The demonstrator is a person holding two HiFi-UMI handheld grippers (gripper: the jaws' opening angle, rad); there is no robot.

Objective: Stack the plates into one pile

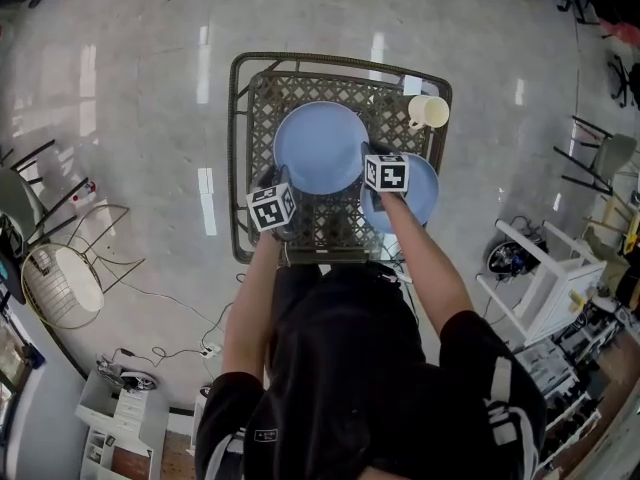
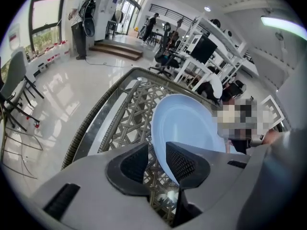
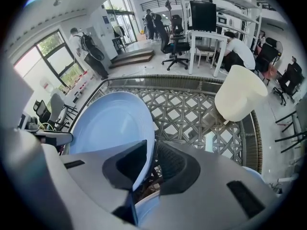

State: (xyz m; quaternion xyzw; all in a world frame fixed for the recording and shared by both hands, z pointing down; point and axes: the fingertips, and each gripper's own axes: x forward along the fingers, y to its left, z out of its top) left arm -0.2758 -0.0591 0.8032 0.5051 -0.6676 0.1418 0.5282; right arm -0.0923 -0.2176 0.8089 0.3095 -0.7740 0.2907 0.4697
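**A:** Item one, centre plate (image 1: 320,146): pale blue and round, so no long axis to record. It sits mid-top on the lattice table (image 1: 262,118). Claws?

**B:** Left claw (image 1: 288,186) is at its near-left rim, right claw (image 1: 370,160) at its right rim. The left gripper view shows that claw (image 2: 158,164) spread, with the plate's rim (image 2: 184,123) between the pads and a gap on one side, so no pinch. The right gripper view shows the other claw (image 3: 151,164) drawn in on the rim, pinching it as far as I can judge.

**A:** Item two, second plate (image 1: 420,196)?

**B:** Same blue, at the table's right edge. It lies right of the centre plate and a little nearer the person, directly under the right claw. The rims seem to overlap there. I'd expect the pile to form on that side, where the right claw is nearer.

**A:** Do the views differ?

**B:** The head view lists both plates and the cream mug (image 1: 430,111) beyond. Only the gripper views show the pads. The right gripper view catches a sliver of the second plate (image 3: 146,209) below its claw; the left gripper view shows none of it
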